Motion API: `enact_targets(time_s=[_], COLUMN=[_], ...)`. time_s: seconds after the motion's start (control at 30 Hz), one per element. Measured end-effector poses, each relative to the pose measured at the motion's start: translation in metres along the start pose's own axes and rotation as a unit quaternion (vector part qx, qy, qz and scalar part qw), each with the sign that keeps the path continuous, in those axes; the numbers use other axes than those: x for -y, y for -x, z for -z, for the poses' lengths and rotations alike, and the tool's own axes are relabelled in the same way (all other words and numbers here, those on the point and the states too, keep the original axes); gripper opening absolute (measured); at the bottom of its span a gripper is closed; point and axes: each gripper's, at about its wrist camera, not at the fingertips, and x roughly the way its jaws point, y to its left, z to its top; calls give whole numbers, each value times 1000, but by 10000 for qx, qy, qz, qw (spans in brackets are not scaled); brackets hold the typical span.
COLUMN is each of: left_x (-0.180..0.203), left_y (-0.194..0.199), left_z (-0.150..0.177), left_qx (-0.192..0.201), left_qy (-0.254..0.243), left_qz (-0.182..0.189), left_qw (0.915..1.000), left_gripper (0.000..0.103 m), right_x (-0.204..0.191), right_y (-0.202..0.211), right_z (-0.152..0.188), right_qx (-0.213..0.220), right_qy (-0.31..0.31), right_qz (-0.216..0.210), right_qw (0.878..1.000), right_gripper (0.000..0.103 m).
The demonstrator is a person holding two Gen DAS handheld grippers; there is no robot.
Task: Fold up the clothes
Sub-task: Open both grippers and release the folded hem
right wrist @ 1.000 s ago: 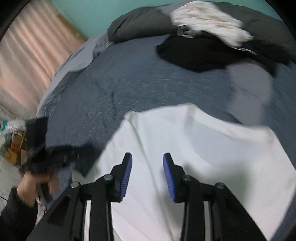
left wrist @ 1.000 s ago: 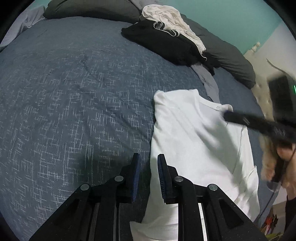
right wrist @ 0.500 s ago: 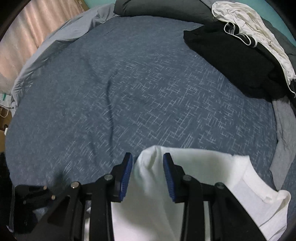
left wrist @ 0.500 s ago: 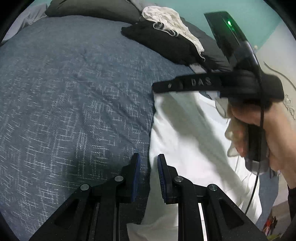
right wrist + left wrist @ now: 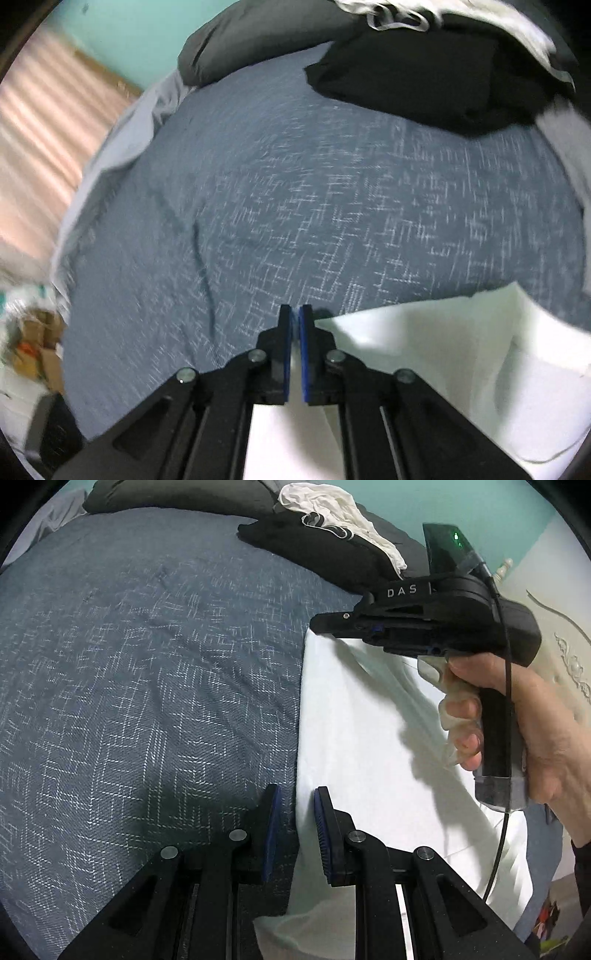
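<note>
Folding looks barely begun, I judge: white shirt (image 5: 369, 738) lies on the bed (image 5: 147, 683) with its long left edge doubled over, further folds left; right hand-held gripper (image 5: 295, 325) is clenched at the shirt's far corner, where a sliver of white shows between its pads; left hand-held gripper (image 5: 295, 830) straddles the near edge, jaws slightly apart, not pressing; blue cover to the left lies bare (ample room); dark clothes pile (image 5: 317, 542) sits well apart.

White shirt (image 5: 369, 738), blue crosshatched bedspread (image 5: 147, 683)
</note>
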Motion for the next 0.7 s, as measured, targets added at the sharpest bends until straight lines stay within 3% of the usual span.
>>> enact_targets(time_s=[0.23, 0.37, 0.47, 0.6, 0.7], left_x=[-1, 0, 0, -2, -2], left_y=[0, 0, -1, 1, 11], left_z=[-2, -4, -3, -5, -10], left_qx=[-4, -4, 3, 8, 99], left_qy=[7, 20, 41, 99, 92], left_qz=[20, 22, 36, 84, 41], left_qw=[10000, 10000, 10000, 9999, 9999], left_gripper=[20, 20, 20, 20, 20], right_x=[6, -9, -29, -33, -17], right_y=[20, 36, 33, 12, 35], right_z=[-5, -3, 7, 14, 9], right_qx=[304, 337, 23, -386, -37], right_qy=[-248, 179, 618, 842, 521], right_qz=[-109, -245, -551, -71, 21], right_qw=[9992, 9990, 9966, 9957, 9986], right_gripper=[6, 7, 7, 7, 7])
